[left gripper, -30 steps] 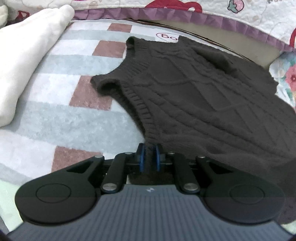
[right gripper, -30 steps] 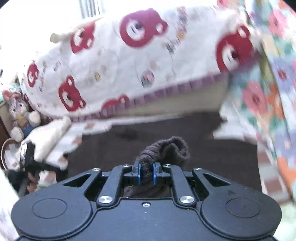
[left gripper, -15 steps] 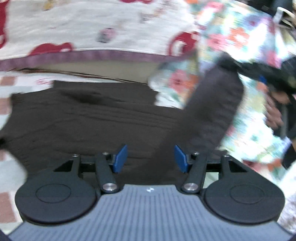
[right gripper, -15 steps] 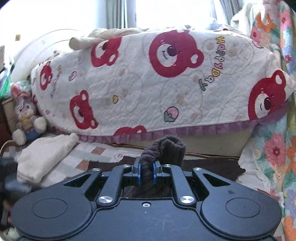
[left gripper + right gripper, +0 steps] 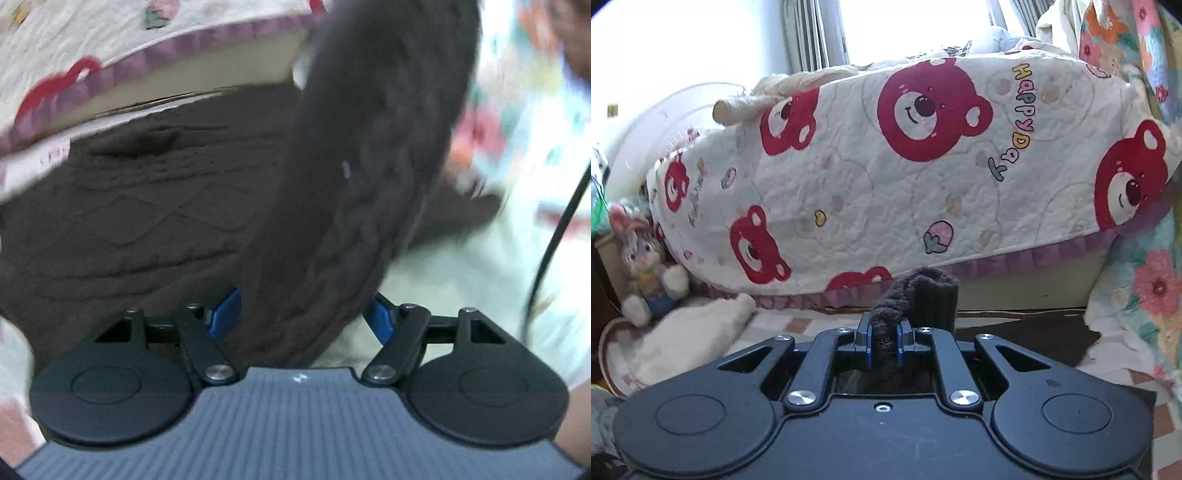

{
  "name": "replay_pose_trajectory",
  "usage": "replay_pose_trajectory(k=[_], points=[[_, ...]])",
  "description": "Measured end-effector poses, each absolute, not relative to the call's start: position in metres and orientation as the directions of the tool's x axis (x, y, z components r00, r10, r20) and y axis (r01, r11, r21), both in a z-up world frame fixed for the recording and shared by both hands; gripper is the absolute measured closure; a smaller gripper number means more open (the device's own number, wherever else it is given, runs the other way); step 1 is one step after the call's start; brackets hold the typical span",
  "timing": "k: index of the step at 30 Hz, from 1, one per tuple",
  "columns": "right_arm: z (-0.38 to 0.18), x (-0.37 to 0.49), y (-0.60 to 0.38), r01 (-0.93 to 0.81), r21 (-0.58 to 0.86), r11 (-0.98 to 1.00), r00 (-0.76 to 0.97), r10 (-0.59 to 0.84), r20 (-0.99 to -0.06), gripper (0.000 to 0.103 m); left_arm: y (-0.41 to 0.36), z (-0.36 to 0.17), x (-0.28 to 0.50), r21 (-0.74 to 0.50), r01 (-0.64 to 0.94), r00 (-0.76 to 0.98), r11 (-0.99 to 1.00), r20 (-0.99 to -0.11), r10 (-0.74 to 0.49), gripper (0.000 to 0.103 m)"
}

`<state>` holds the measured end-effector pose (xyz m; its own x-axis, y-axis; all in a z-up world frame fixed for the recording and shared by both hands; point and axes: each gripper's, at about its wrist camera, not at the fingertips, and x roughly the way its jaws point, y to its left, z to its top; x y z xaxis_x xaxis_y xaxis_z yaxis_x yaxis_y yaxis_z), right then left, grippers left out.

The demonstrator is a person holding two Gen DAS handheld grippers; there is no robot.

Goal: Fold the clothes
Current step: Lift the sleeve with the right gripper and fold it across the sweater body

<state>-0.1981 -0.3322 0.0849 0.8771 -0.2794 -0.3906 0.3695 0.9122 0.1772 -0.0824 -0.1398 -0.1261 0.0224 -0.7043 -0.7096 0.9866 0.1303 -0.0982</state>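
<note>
Both right fingers (image 5: 900, 345) tight on sweater (image 5: 934, 291) (left fingers (image 5: 225, 314) apart)

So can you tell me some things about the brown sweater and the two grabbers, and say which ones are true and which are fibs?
1. The right gripper is pinching a bit of the brown sweater. True.
2. The left gripper is squeezed tight on the sweater. False: its blue fingers stand apart, and a lifted strip of the sweater hangs between them.
3. The quilt behind has red bears on it. True.
4. The stuffed bunny sits on top of the sweater. False: it sits off at the left edge of the right wrist view, beside the quilt.
5. The sweater is bright yellow. False: it is dark brown.
</note>
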Motion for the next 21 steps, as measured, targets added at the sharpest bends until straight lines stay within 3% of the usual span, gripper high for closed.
replay_pose_trajectory(k=[1,2,3,9,14,18,21], points=[[0.086,-0.199,-0.332,0.366,0.176,0.914,0.880,-0.278,-0.385,0.089,-0.140,-0.125,-0.090,-0.026,0.995,0.049,0.096,-0.711,-0.702,0.069],[0.088,-0.200,-0.332,0.361,0.169,0.917,0.882,-0.277,-0.381,0.089,-0.140,-0.124,-0.093,0.018,0.998,0.057,0.064,-0.722,-0.689,0.085],[0.089,-0.201,-0.331,0.357,0.153,0.922,0.882,-0.279,-0.379,0.089,-0.139,-0.121,-0.090,0.036,0.998,0.065,0.057,-0.737,-0.673,0.093],[0.084,-0.211,-0.347,0.396,0.131,0.909,0.841,-0.302,-0.449,0.089,-0.129,-0.082,-0.034,0.074,0.975,0.199,0.207,-0.703,-0.683,0.094],[0.046,-0.202,-0.398,0.493,0.267,0.828,0.786,-0.292,-0.545,0.089,-0.142,-0.072,0.018,0.085,0.928,0.324,0.363,-0.665,-0.673,0.090],[-0.009,-0.197,-0.427,0.534,0.353,0.768,0.773,-0.274,-0.572,0.089,-0.159,-0.103,0.053,0.053,0.870,0.390,0.490,-0.681,-0.620,0.071],[-0.051,-0.184,-0.447,0.568,0.359,0.740,0.746,-0.280,-0.604,0.089,-0.151,-0.124,0.066,0.030,0.847,0.388,0.530,-0.716,-0.580,0.069]])
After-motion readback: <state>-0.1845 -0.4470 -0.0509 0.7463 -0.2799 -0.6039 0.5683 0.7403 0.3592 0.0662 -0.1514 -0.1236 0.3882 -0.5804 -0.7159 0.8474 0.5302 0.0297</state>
